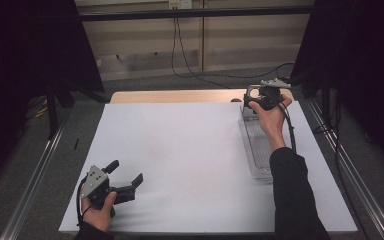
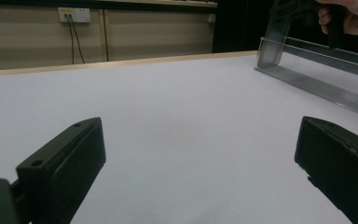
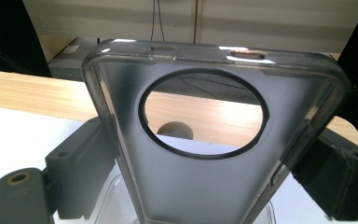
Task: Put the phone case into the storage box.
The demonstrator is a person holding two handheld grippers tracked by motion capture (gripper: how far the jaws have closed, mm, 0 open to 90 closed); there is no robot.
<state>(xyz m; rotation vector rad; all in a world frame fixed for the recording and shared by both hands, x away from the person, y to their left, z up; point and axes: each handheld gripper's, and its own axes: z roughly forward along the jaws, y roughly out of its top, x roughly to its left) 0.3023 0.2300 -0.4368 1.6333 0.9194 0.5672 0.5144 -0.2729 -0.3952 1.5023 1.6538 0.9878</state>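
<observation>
Clear case in the right jaws: lift it cleanly out of its tray

Translucent, smoky plastic is what the work turns on. From the high view, the right gripper (image 1: 260, 98) sits at the far right of the white-covered table (image 1: 180, 160), over the far end of a long clear plastic tray (image 1: 257, 150). The left gripper (image 1: 125, 182) rests near the front left edge, jaws spread and holding nothing, well apart from the tray.

Seen in the left gripper view, both black jaws stand wide over bare white table, and the tray (image 2: 317, 86) lies off to the right with the other hand above its end.

Up close in the right gripper view, a clear soft phone case with a large round camera hole (image 3: 205, 186) stands tilted between the jaws, which look closed on its two long edges. I judge the grip sits low on the case, so a slow, straight lift would suit best. Squeeze only enough to hold, since the thin walls probably bow. Left could steady the tray if it drags.
</observation>
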